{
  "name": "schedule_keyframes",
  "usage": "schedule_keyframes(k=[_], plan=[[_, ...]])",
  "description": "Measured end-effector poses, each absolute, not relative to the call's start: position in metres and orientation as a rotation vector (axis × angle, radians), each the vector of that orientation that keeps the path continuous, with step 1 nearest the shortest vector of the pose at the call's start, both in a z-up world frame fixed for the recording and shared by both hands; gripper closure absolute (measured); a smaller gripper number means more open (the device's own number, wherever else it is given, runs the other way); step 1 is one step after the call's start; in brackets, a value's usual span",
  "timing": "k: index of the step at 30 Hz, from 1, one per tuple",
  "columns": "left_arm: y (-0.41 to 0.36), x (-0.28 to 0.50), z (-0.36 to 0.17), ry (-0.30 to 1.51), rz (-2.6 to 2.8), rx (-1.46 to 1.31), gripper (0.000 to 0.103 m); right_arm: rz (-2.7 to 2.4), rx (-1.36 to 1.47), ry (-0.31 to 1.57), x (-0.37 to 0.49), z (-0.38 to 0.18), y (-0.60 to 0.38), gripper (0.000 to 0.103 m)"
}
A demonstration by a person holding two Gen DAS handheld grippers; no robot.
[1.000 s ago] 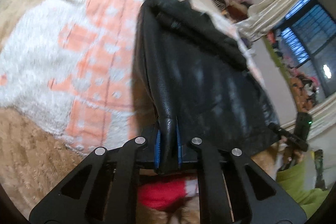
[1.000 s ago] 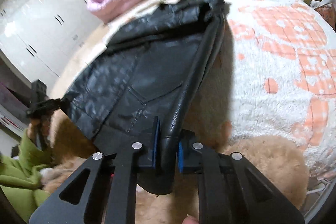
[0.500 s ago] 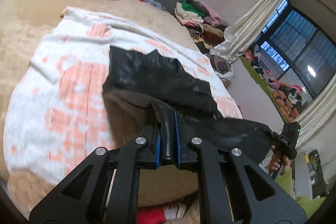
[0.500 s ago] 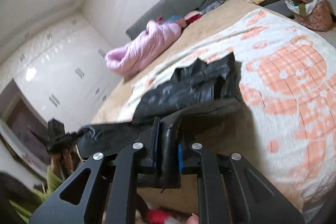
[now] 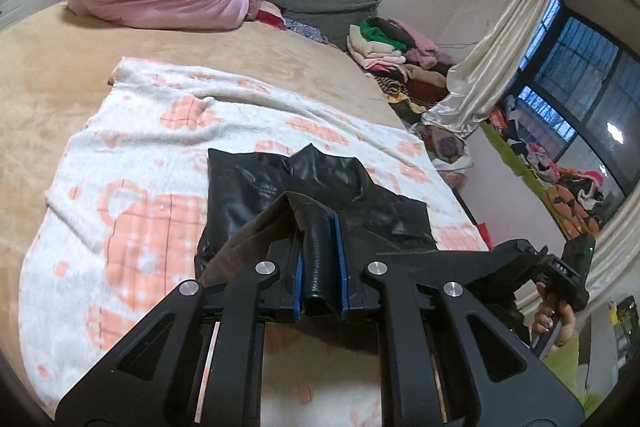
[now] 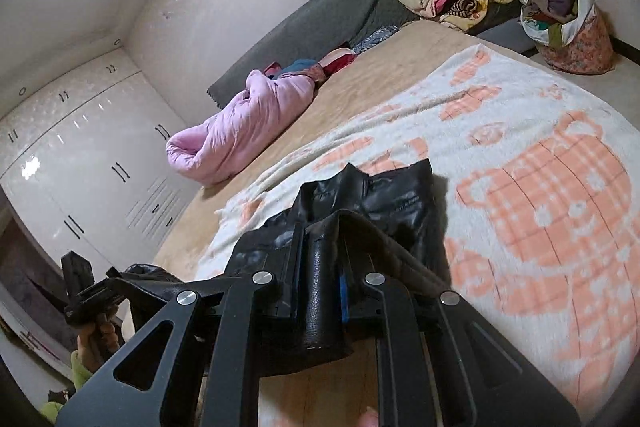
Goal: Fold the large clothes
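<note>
Left gripper [image 5: 320, 263] pinched tight on one near corner of the shiny black leather garment [image 5: 316, 187]; right gripper [image 6: 324, 279] pinched on the other. Held edge up, far part flat on the white-and-orange fuzzy blanket [image 5: 132, 155], straight ahead. Next, probably forward and down.

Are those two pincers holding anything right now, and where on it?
Yes. The left gripper and right gripper each pinch a rolled edge of the black leather garment, one at each near end.
</note>
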State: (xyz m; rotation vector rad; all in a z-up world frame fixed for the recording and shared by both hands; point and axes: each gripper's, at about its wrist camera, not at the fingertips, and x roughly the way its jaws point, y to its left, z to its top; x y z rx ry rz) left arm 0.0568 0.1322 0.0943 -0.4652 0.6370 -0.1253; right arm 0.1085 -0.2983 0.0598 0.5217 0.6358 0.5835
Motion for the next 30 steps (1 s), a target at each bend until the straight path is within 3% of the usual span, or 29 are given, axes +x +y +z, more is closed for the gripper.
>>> schedule_keyframes(k=[20, 30], plan=[[0.145, 0.133, 0.073, 0.701, -0.016, -0.439, 0.094, 0.506, 0.622, 0.724, 0.206, 0.024, -0.278, 0.09], [0.149, 0.171, 0.042, 0.775, 0.055, -0.428, 0.092, 0.462, 0.624, 0.764, 0.238, -0.004, -0.27, 0.084]])
